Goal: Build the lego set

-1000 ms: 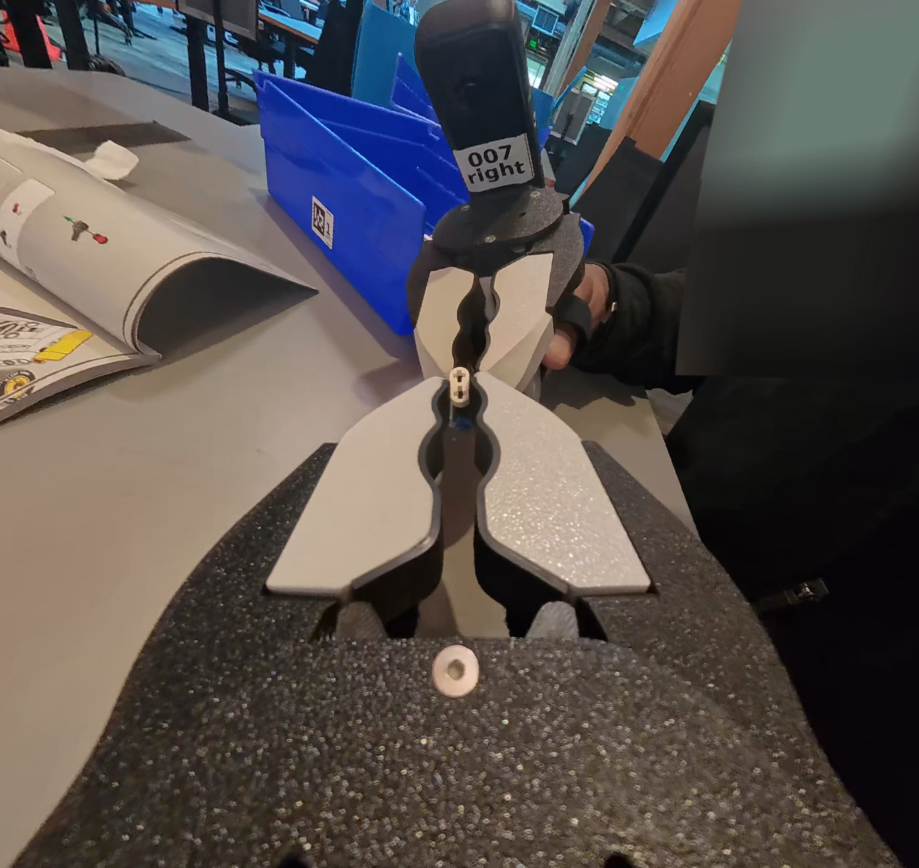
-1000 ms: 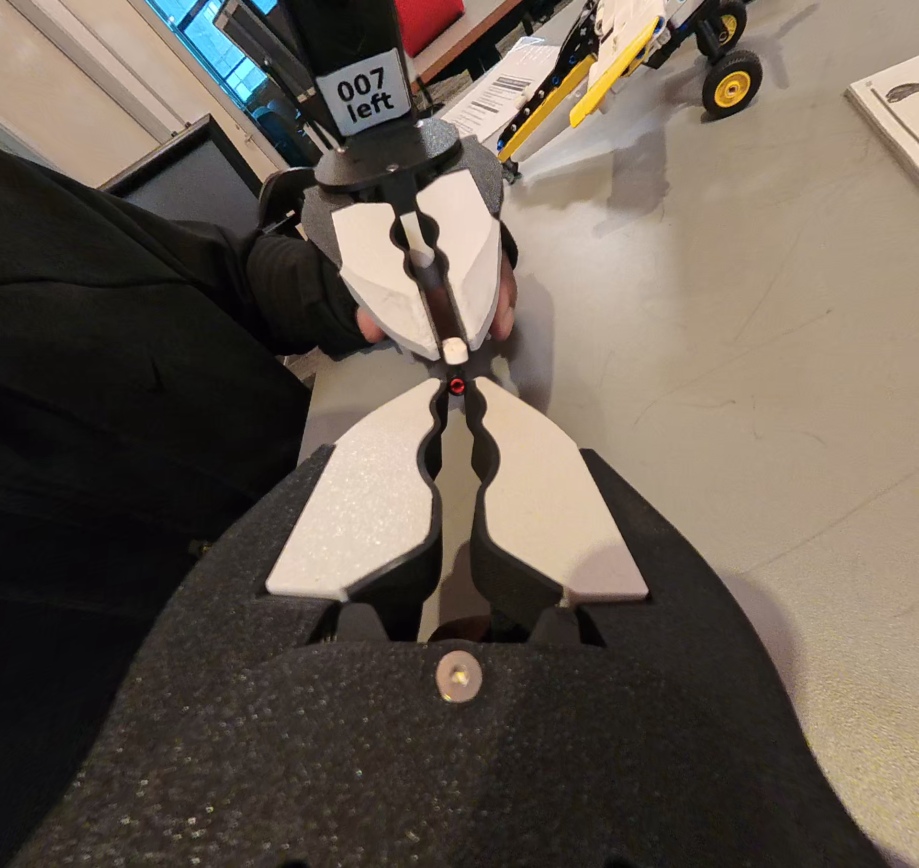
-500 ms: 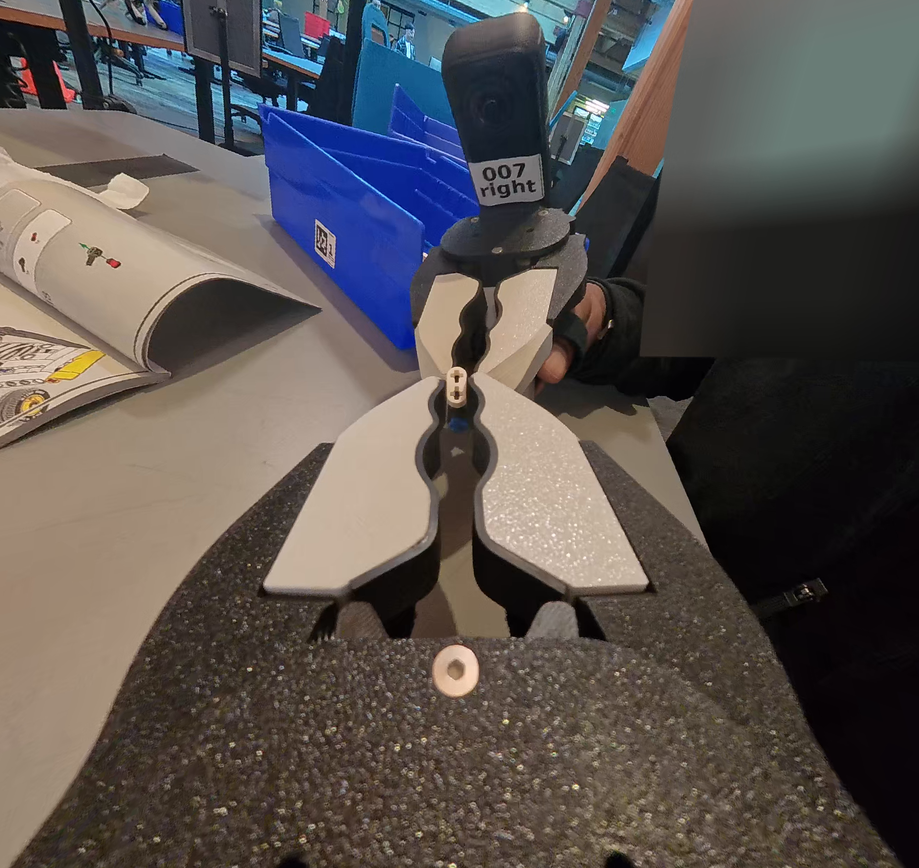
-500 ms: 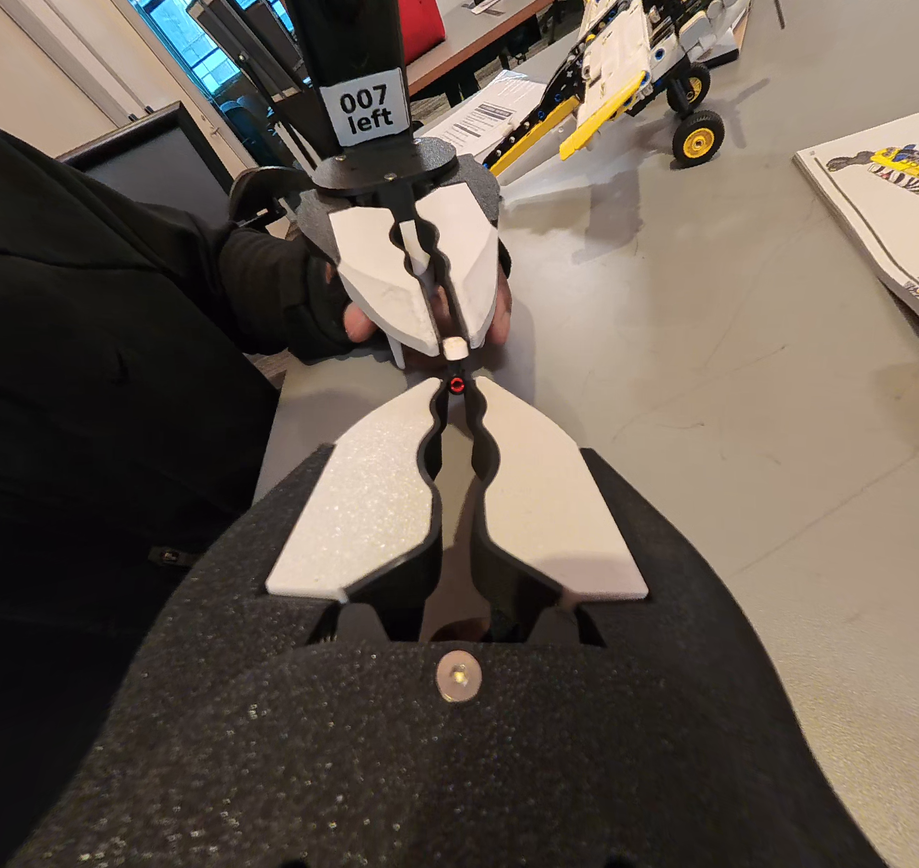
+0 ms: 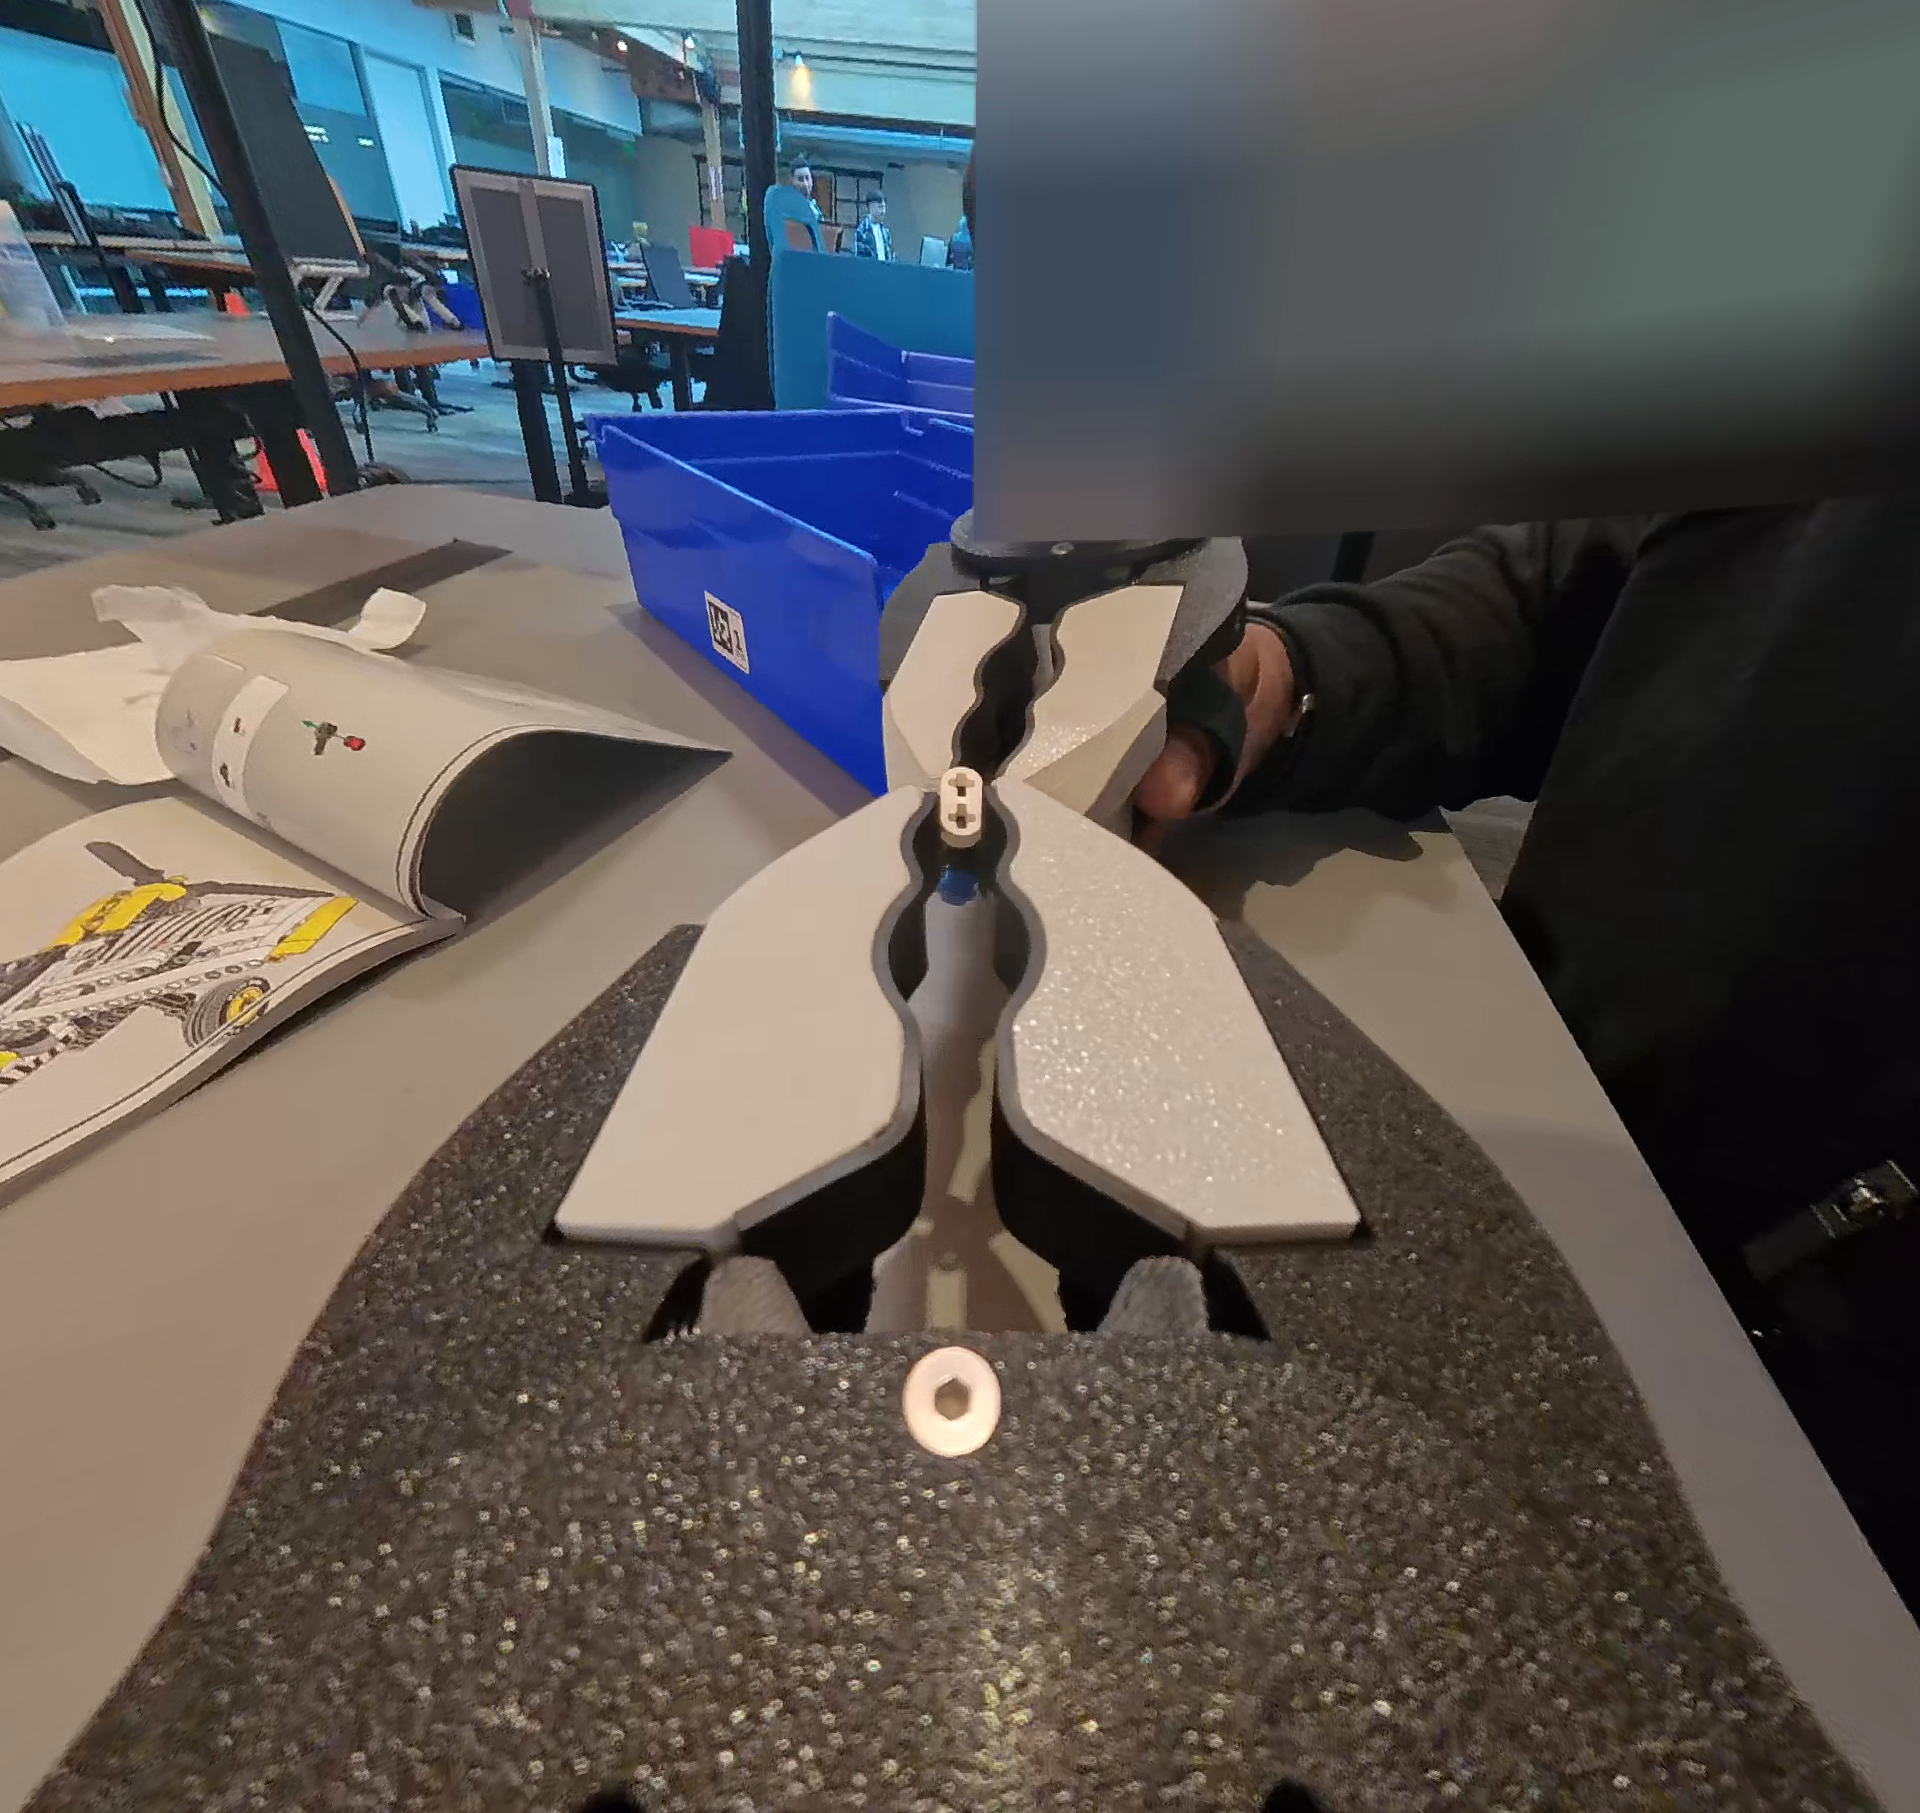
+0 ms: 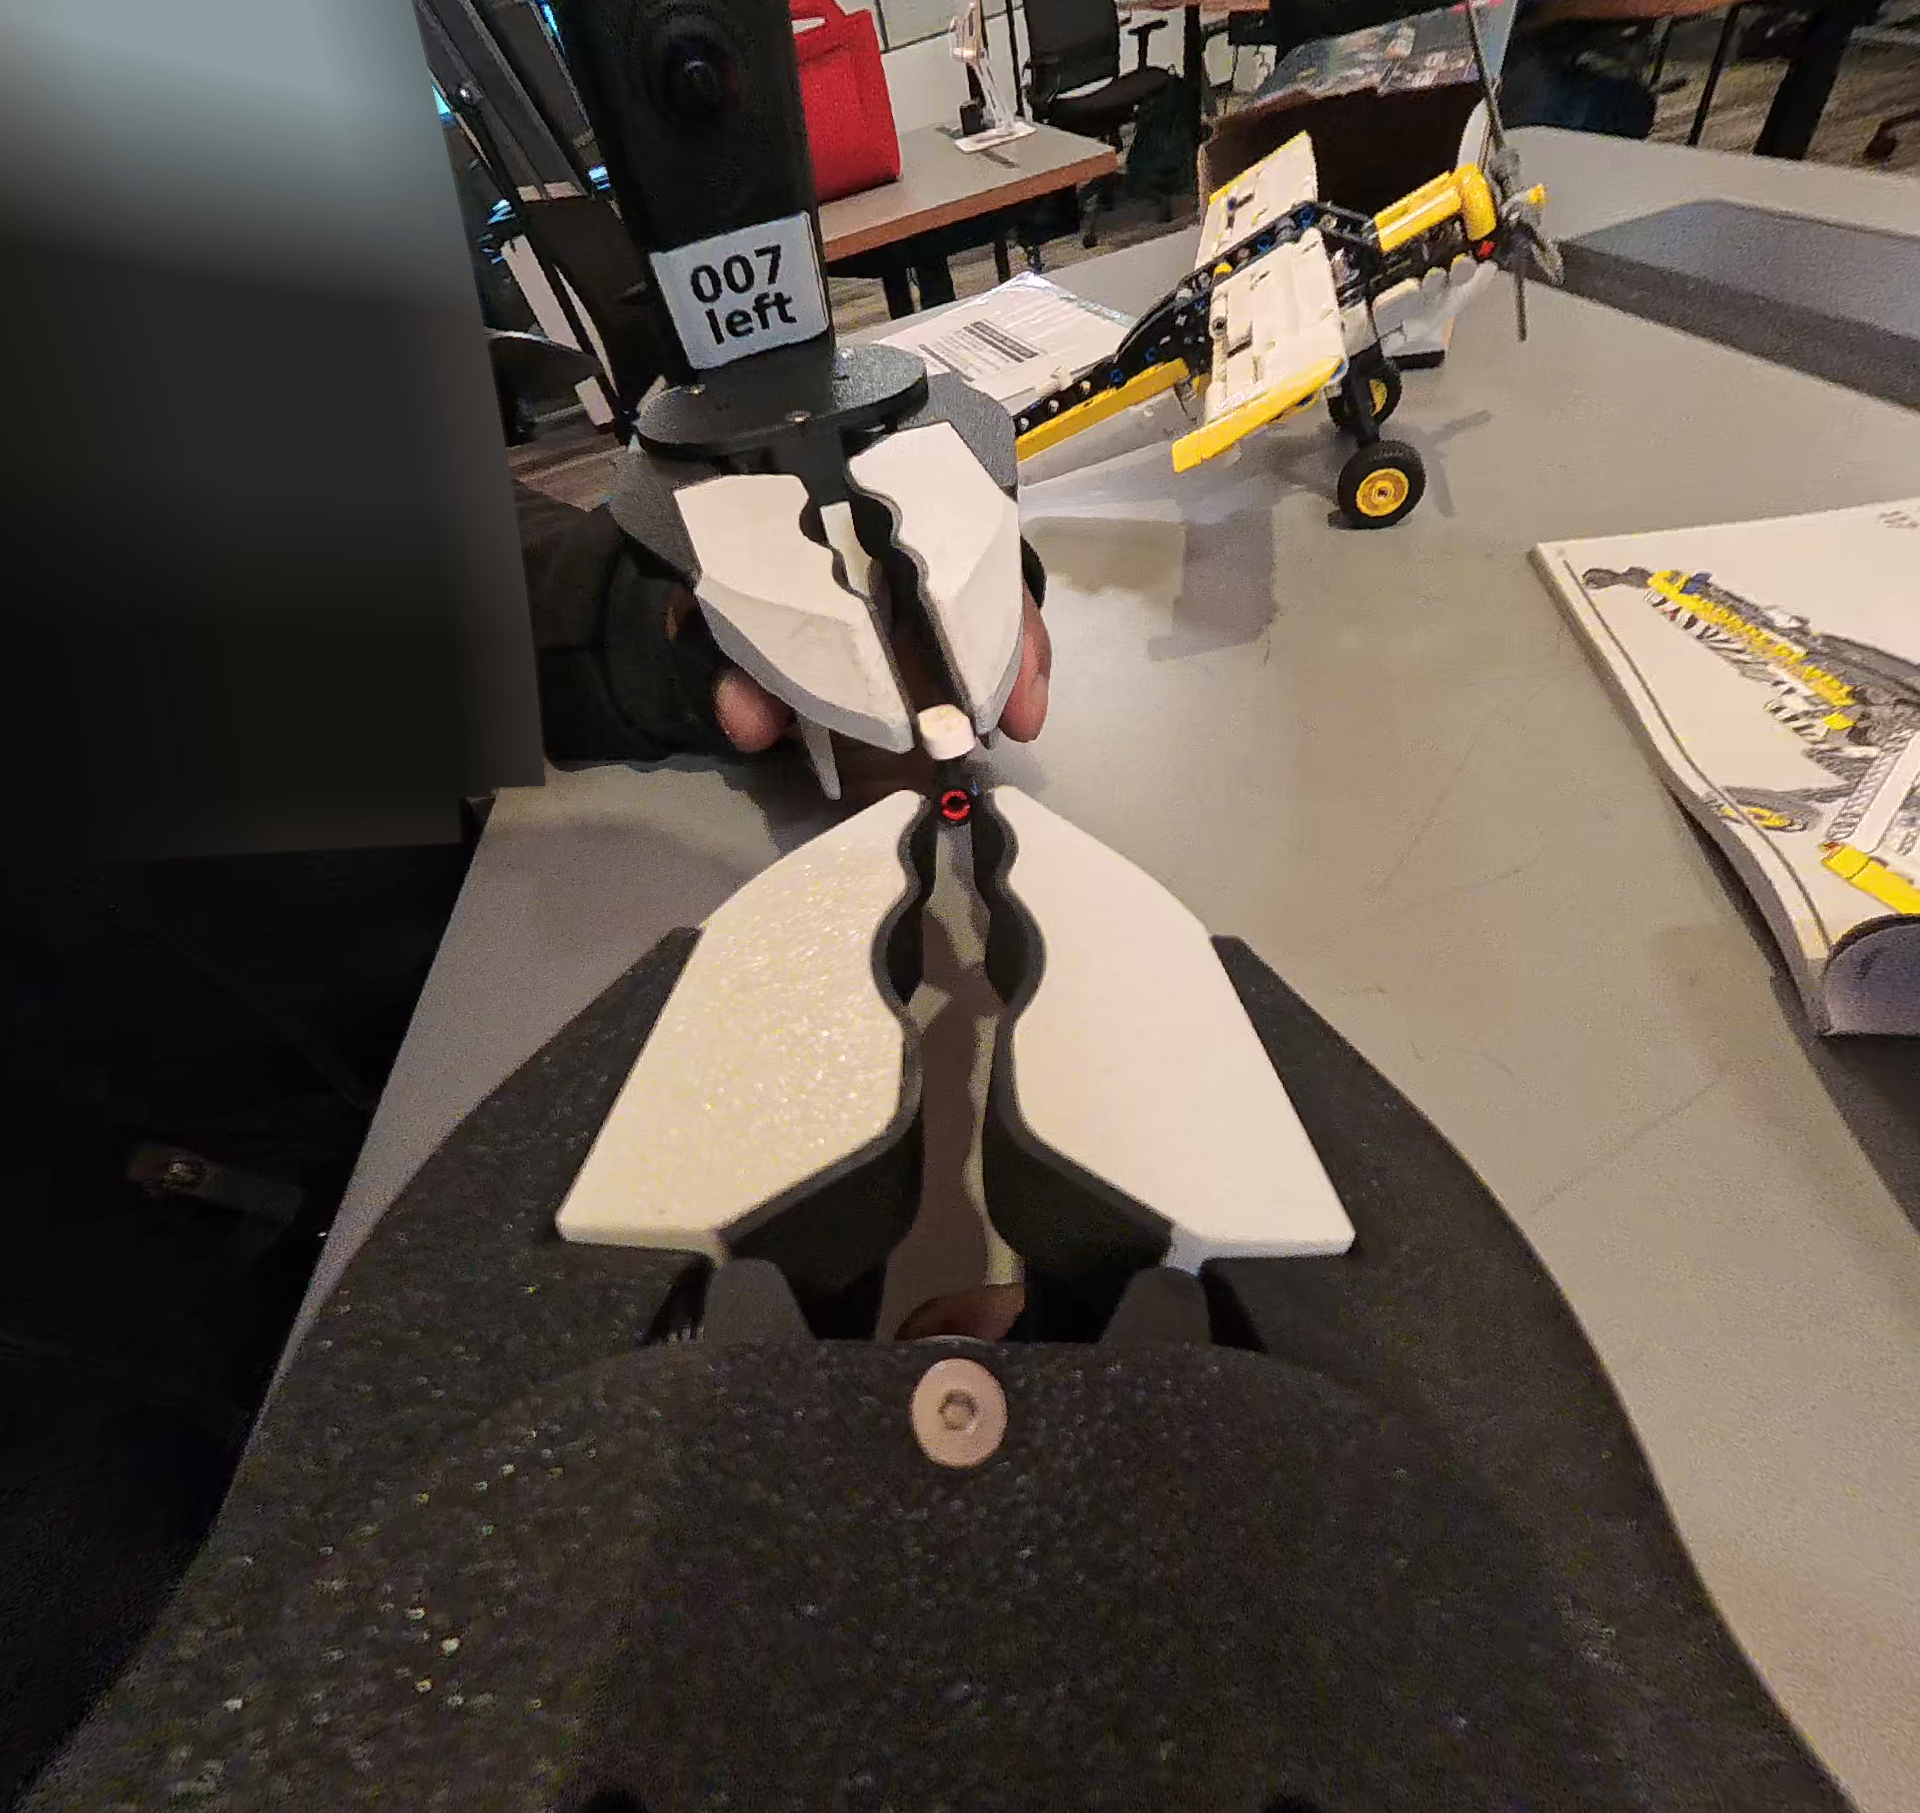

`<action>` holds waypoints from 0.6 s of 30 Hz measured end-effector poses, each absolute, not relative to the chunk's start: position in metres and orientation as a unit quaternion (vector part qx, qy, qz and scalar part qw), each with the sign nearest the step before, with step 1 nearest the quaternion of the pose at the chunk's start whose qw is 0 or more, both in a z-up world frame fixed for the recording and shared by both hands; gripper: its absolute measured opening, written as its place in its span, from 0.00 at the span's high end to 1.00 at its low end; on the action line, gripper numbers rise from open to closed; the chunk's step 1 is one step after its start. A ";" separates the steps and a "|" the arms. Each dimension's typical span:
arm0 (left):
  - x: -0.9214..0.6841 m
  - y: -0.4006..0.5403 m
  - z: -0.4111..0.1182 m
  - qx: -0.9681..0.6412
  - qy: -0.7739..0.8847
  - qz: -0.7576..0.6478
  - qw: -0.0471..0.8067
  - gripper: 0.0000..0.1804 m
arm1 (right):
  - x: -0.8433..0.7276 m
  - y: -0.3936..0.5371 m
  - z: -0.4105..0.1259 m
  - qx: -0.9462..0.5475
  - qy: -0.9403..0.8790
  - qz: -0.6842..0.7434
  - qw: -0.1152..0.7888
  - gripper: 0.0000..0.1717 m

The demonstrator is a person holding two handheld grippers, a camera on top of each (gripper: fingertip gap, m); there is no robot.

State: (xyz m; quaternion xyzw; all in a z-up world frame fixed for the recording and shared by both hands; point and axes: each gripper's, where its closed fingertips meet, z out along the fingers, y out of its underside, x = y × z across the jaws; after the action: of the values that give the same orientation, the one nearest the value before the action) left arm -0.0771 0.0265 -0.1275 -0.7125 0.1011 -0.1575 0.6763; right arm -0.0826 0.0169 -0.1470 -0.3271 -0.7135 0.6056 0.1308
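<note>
Left gripper (image 5: 961, 807) pinched a small white two-hole connector (image 5: 960, 805), blue pin (image 5: 954, 885) behind it. Right gripper (image 6: 953, 807), tip-to-tip at 12 o'clock, clamped a red-ringed black pin (image 6: 953, 805). Model plane (image 6: 1299, 309) sat at 1 o'clock w/ booklet (image 6: 1766, 703) at 3.

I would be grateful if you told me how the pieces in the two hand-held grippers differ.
The left hand-held gripper pinches a white two-hole connector, blue at its rear; the right hand-held gripper pinches a small red ring-ended piece, smaller than the connector. Both sit at the fingertips, facing each other.

Black speckled tool (image 5: 961, 807), pale fingers (image 5: 790, 1036)
</note>
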 end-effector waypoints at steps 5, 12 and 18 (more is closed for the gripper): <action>-0.075 0.025 -0.123 -0.694 0.093 -0.181 0.691 0.96 | -0.083 0.016 -0.143 -0.313 -0.708 0.615 0.152 0.97; -0.074 0.024 -0.117 -0.670 0.091 -0.183 0.714 0.96 | -0.082 0.015 -0.137 -0.313 -0.689 0.637 0.147 0.97; -0.074 0.024 -0.113 -0.653 0.099 -0.148 0.736 0.96 | -0.081 0.013 -0.132 -0.328 -0.661 0.666 0.112 0.97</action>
State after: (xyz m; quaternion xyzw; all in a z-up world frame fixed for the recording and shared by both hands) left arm -0.0736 0.0237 -0.1128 -0.6531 0.0988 -0.1478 0.7361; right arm -0.0813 0.0126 -0.1323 -0.3284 -0.6605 0.6658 0.1122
